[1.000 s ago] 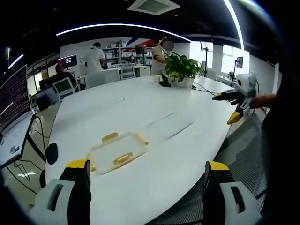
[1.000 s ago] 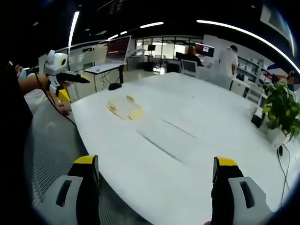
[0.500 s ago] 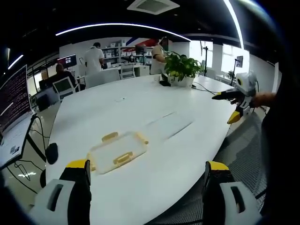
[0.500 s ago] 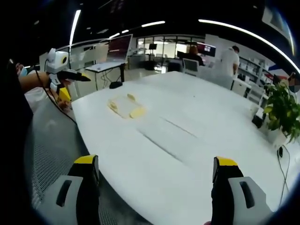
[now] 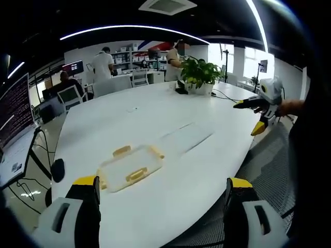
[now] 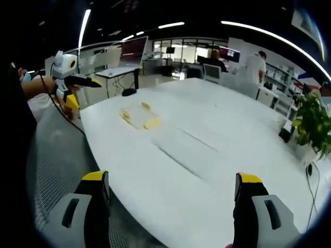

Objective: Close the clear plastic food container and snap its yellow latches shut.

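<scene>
No lettering, label or number is sharp enough to read in either view.

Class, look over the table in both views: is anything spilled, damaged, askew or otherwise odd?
Nothing stands out. The container lies flat on the white table, its yellow latches turned outward, with no spill or damage visible. A potted plant stands upright at the far end. Both tools are open and away from the container.

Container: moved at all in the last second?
No. In the left gripper view the clear container lies at the same spot on the white table, the same way off the potted plant. Neither gripper touches it.
</scene>
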### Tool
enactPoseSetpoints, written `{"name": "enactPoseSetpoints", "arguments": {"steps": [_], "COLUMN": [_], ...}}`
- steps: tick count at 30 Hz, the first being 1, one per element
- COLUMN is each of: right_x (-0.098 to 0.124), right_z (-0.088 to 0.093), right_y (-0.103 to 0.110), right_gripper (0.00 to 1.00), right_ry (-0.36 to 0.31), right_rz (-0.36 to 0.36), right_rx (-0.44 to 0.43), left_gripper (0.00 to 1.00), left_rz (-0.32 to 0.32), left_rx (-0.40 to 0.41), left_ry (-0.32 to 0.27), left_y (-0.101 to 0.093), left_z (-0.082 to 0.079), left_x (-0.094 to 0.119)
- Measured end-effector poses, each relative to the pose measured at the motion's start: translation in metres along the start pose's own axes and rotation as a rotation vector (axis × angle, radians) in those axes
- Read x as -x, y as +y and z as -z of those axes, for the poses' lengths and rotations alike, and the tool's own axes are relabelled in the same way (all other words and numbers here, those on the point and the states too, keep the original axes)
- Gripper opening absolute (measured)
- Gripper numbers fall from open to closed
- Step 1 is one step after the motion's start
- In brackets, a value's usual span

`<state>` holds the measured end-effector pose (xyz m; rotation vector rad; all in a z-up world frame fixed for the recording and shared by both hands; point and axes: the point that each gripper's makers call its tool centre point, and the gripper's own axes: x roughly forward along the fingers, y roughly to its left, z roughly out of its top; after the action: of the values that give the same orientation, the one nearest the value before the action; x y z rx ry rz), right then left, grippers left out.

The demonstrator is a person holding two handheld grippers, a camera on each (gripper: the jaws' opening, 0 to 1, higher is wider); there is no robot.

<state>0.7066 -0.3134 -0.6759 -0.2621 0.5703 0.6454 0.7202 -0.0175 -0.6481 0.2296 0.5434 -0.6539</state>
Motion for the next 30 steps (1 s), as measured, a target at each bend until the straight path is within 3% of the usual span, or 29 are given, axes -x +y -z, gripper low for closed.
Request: {"name": "enactPoseSetpoints", "arguments": {"steps": [30], "right_x": [-0.0027], "right_z": [-0.0006], "right_y": [0.003], "right_gripper": [1.0], "right_ry": [0.019], "right_rz": [-0.018], "right_rx": [0.028], "left_gripper": [0.99], "left_rz": [0.001], "left_rx": [-0.007], "left_ry": [0.006], "left_y": [0.003], "left_z": [0.001], "left_x": [-0.0004]}}
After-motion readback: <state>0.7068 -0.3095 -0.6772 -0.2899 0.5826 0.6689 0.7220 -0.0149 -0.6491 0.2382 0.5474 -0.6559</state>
